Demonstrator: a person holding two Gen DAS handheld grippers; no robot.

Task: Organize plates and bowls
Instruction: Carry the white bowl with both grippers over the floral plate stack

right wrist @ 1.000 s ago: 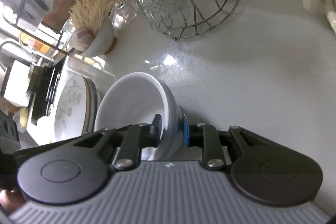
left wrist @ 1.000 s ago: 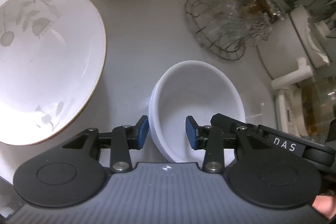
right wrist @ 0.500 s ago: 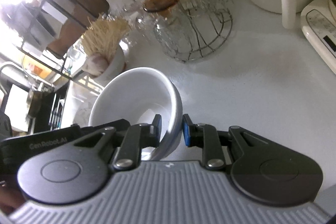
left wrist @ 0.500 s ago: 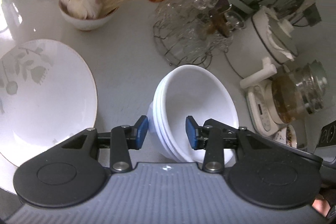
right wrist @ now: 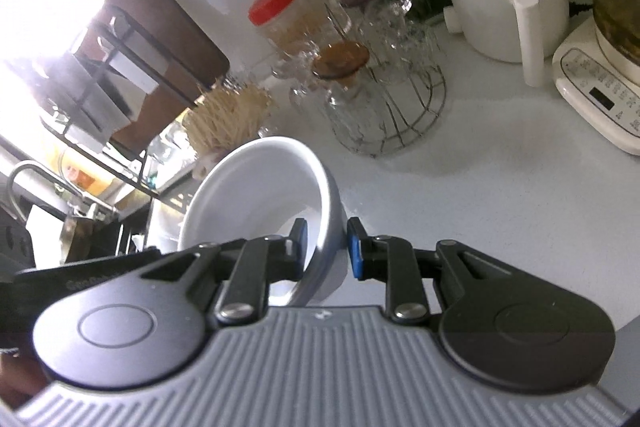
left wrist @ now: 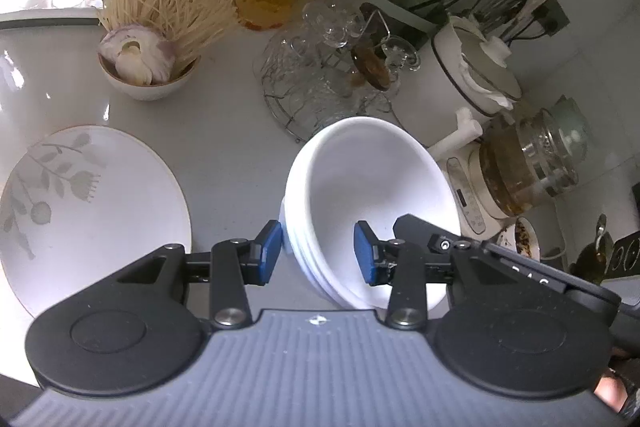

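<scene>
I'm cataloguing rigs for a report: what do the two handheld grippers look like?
Both match: the left gripper and right gripper have a ribbed grey body, black round-ended linkage arms with silver pivot screws, and blue finger pads. White lettering marks the side of each. No cables show.

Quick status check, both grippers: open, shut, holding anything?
Left gripper: shut on the rim of the stack of white bowls, one pad inside, one outside.
Right gripper: shut on the opposite rim of the same stack.
</scene>
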